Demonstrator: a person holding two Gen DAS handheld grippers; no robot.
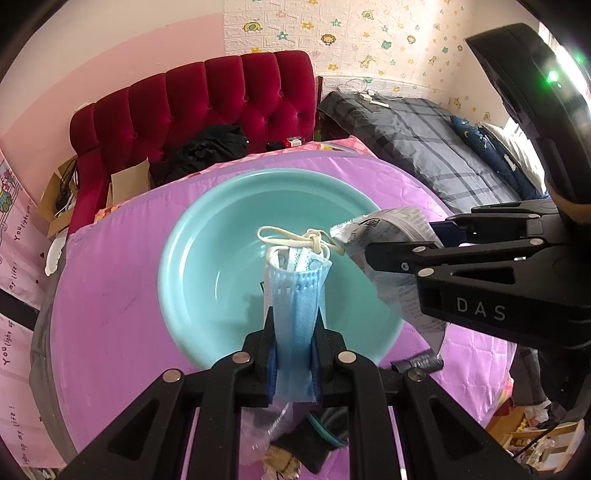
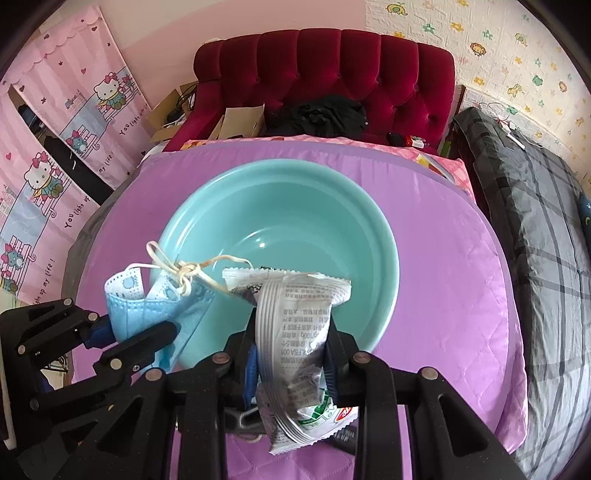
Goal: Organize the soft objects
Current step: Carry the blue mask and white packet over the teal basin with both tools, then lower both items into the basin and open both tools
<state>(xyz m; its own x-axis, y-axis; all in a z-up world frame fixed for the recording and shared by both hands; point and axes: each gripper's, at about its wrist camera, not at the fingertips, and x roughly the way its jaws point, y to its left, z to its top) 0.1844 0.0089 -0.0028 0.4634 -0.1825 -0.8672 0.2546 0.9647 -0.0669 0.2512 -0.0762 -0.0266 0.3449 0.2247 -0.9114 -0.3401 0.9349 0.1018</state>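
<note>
The left gripper [image 1: 293, 354] pinches a folded blue face mask [image 1: 295, 295] upright over the teal basin [image 1: 207, 236], its knotted cream ear loops [image 1: 295, 238] on top. Just beside it, the right gripper [image 1: 402, 251] clamps a silver packet [image 1: 384, 229] above the basin's rim, on the purple quilted cover [image 1: 110, 266].

Ahead of you a red tufted headboard [image 2: 325, 70] stands against a pink wall [image 2: 229, 18], with black clothing [image 2: 321, 114] heaped at its foot. To your right, a bed under a grey plaid quilt [image 2: 535, 206] runs along white brick-pattern wallpaper with cartoon animals [image 2: 491, 40]. A pink cartoon-cat curtain [image 2: 55, 122] hangs on your left. Open cardboard boxes [image 2: 236, 122] sit beside the headboard. Bright daylight enters from the far right.
</note>
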